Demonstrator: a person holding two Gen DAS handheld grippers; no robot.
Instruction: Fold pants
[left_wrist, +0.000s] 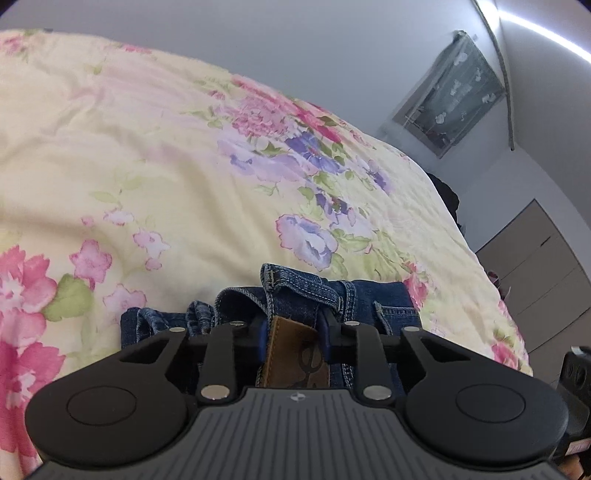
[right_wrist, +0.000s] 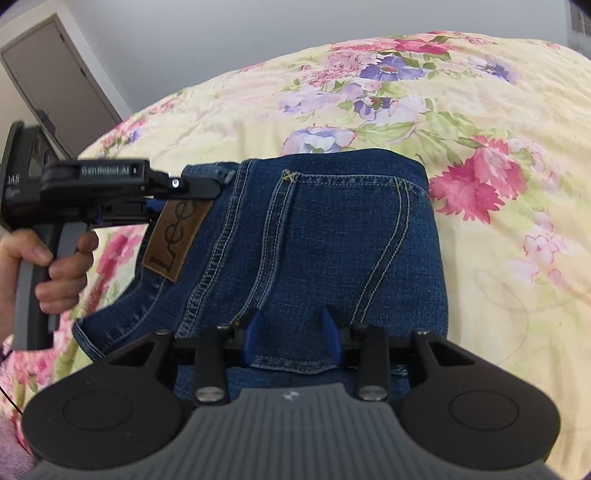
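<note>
Folded blue jeans (right_wrist: 314, 240) lie on a floral quilt (right_wrist: 498, 258) with the back pocket and a brown leather patch (right_wrist: 177, 240) facing up. A hand (right_wrist: 62, 266) holds my left gripper (right_wrist: 155, 206) at the waistband, right by the patch. In the left wrist view the patch (left_wrist: 295, 354) and bunched waistband denim (left_wrist: 295, 291) fill the gap of the left gripper (left_wrist: 293, 328), whose pads press on them. My right gripper (right_wrist: 293, 328) hovers over the near edge of the jeans. Its blue fingertips (right_wrist: 255, 332) stand apart and grip nothing.
The yellow quilt (left_wrist: 147, 166) with pink and purple flowers covers the whole bed. Beyond the bed are a grey wardrobe (left_wrist: 546, 277), a curtained window (left_wrist: 454, 107) and a dark object (left_wrist: 447, 195) at the far edge. A grey door (right_wrist: 55, 74) stands behind the left hand.
</note>
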